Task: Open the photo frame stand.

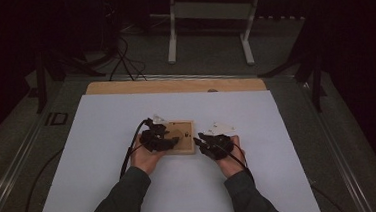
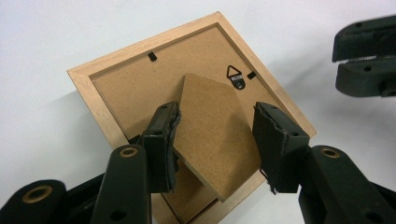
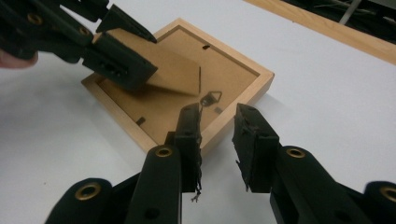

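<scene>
While face down, picture frame holds its backing board.

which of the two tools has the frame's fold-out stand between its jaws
The left tool: its jaws straddle the cardboard stand on the back of the picture frame. The right tool hangs by the frame's edge, nothing between its jaws.

I find the small square wooden picture frame lying face-down on the white sheet covering the table, near its middle. Its brown cardboard easel stand tilts up from the frame's back, between the left gripper's jaws. The right gripper sits just right of the frame, apart from it.
</scene>
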Tool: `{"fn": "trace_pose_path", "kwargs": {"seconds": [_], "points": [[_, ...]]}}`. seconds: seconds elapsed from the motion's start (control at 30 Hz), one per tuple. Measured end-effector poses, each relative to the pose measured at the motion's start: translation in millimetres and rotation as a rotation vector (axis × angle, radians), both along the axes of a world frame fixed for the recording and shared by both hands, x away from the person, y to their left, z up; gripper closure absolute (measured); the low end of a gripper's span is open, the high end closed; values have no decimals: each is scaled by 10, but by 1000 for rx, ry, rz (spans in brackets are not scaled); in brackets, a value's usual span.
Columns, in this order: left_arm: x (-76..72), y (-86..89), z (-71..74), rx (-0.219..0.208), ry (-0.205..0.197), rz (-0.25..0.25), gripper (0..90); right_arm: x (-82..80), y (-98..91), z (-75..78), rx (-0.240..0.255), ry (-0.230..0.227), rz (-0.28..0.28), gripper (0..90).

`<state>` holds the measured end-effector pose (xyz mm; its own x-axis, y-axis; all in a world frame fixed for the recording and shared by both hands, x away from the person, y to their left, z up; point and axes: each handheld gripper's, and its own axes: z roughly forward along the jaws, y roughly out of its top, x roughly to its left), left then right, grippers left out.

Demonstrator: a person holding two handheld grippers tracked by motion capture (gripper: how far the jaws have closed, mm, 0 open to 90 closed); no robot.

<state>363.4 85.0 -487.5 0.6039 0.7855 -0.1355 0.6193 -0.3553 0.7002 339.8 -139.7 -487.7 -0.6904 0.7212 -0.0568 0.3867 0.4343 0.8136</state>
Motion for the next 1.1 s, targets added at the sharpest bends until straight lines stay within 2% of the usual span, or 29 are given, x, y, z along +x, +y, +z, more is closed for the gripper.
{"fn": "trace_pose_path", "kwargs": {"seconds": [0.17, 0.63, 0.97, 1.1], "points": [[-47, -21, 18, 23, -34, -6, 526, 24, -14, 60, 5, -11, 0, 694], [-163, -56, 21, 49, -104, -9, 525, 92, -45, 160, 10, -13, -4, 664], [-227, -69, 18, 70, -139, -14, 526, 148, -76, 188, 18, -9, -11, 664], [-251, -81, 11, 66, -153, -7, 525, 176, -75, 211, 14, -6, -10, 664]]}}
